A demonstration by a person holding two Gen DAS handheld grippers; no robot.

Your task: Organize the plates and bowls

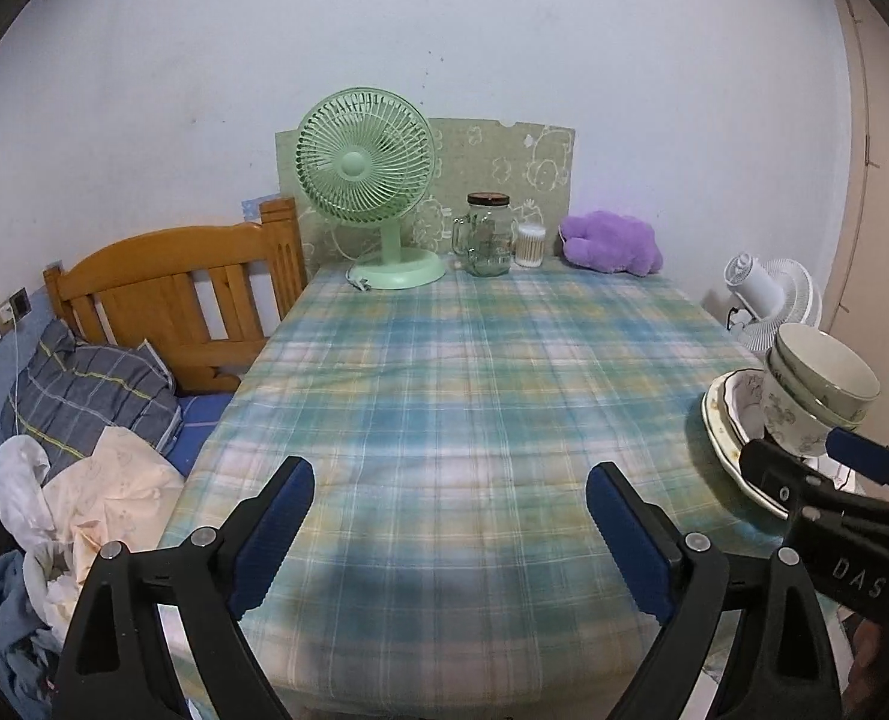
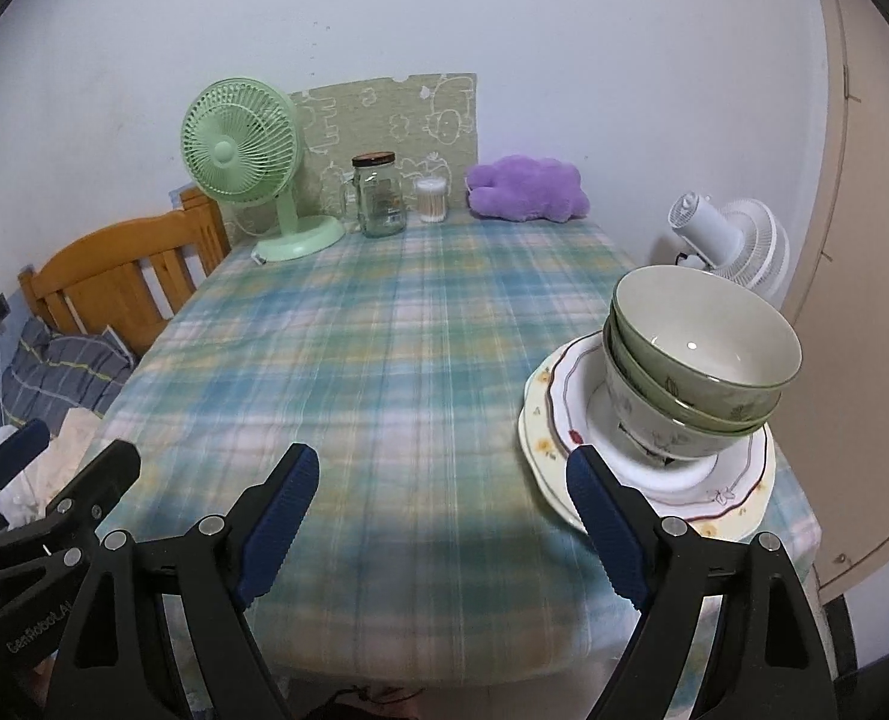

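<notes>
Three bowls (image 2: 699,369) right of right gripper (image 2: 438,525).

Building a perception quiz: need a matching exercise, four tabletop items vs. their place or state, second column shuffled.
Items:
1. stacked bowls
2. green fan
3. glass jar
4. purple plush

Descriptions:
A. far right corner of the table, by the wall
B. lidded, between fan and cotton swabs
C. sitting on plates, near right edge
D. far left corner, next to the wooden headboard

Pairs: 1-C, 2-D, 3-B, 4-A
</notes>
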